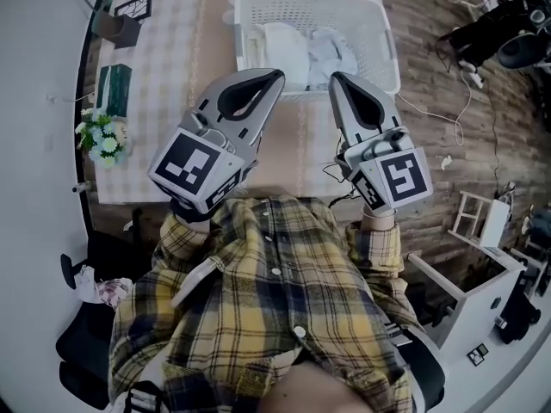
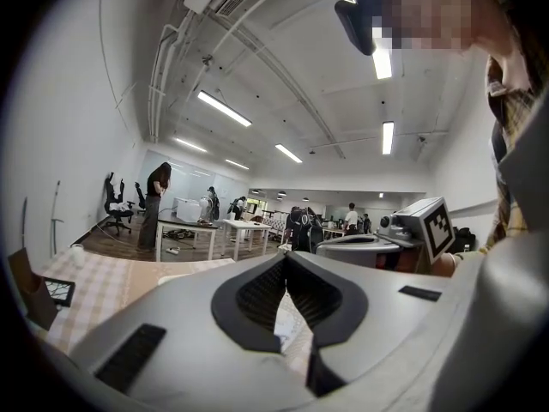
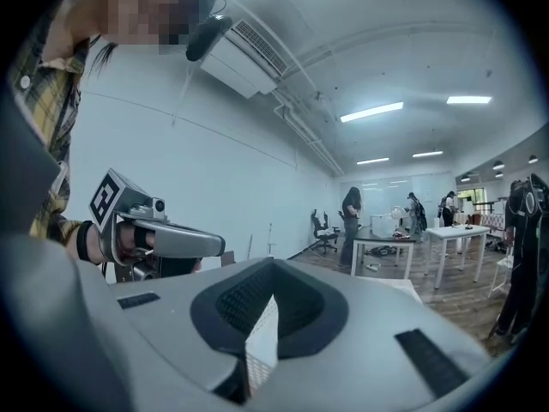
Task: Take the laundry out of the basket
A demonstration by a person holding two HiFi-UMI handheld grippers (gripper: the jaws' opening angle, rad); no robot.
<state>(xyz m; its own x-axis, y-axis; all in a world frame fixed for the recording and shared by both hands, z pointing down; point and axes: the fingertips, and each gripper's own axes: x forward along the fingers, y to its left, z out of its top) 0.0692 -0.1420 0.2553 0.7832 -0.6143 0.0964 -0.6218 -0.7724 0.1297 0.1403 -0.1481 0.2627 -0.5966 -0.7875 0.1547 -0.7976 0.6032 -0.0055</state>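
Note:
The white plastic laundry basket stands on the table at the top of the head view. White and pale laundry lies bunched inside it. My left gripper is held just short of the basket's near rim, its jaws shut with nothing between them. Beside it, my right gripper points at the same rim, also shut and empty. In the left gripper view the jaws meet at the tips. A strip of the basket's mesh wall shows through the right gripper's jaw cut-out.
A checked cloth covers the table. On its left side stand a picture frame, a green box and a pot of flowers. A white shelf unit and cables are on the wooden floor at right.

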